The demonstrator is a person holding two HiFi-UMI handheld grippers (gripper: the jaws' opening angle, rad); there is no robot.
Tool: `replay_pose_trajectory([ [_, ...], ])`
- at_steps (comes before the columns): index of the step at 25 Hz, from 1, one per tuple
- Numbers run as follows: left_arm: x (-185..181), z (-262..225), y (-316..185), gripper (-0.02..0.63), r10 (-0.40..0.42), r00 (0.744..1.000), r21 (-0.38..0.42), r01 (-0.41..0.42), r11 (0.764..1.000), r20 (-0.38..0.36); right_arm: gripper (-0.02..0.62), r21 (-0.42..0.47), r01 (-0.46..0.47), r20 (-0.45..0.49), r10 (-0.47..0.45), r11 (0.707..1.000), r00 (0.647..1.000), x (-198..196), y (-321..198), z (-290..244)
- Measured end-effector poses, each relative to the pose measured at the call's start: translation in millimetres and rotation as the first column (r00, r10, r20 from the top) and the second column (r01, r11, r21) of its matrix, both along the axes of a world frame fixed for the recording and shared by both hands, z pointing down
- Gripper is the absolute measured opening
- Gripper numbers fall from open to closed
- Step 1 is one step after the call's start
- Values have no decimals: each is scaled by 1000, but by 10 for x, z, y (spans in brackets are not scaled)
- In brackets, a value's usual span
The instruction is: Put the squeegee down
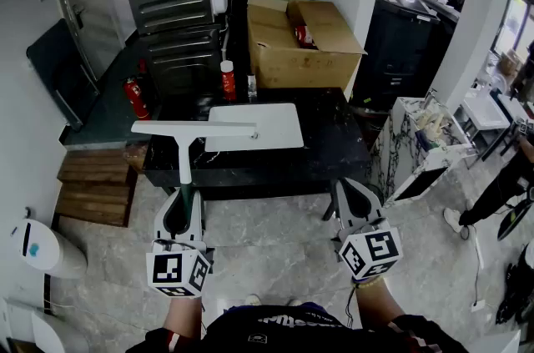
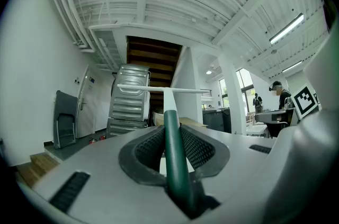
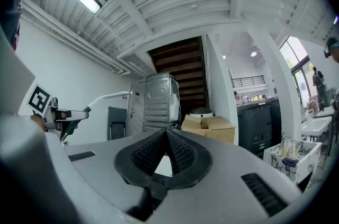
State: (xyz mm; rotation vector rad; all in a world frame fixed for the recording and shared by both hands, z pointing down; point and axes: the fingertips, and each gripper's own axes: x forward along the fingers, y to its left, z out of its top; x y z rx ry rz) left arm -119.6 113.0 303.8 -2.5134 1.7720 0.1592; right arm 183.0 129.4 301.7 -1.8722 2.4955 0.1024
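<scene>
The squeegee [image 1: 193, 128] has a long white blade on a white neck and a green handle [image 2: 174, 154]. My left gripper [image 1: 183, 197] is shut on that handle and holds the squeegee out level, its blade over the front left edge of the black table [image 1: 334, 151]. In the left gripper view the blade [image 2: 164, 90] runs crosswise ahead of the jaws. My right gripper [image 1: 348, 194] hangs in front of the table's right part, shut with nothing in it. The right gripper view shows its pads [image 3: 175, 151] meeting at the tips, and the squeegee [image 3: 108, 96] far to the left.
A white board [image 1: 259, 126] lies on the table. Behind it stand an open cardboard box [image 1: 300, 42], a red can [image 1: 227, 80] and a metal appliance [image 1: 171, 1]. A fire extinguisher [image 1: 136, 98] and wooden steps [image 1: 96, 184] are at left. People stand at the right.
</scene>
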Motion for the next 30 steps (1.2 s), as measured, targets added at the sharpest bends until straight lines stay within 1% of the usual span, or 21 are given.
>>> replay_pose_trajectory([
  [12,19,-56,26,100,-7,1000,4,7,1000,12,37,-2,-12,10,12,1000,1000,15,22,-16],
  [21,44,9,47,100,-24,1000,-9,24,1000,2,38,9,20,26,-20,1000,999,60,45,14],
  [25,75,2,54,100,-44,999,-9,44,999,1,38,2,28,36,-28,1000,999,138,72,35],
  [30,222,19,73,100,-73,997,-15,73,997,7,38,-16,49,44,-48,999,998,348,86,97],
])
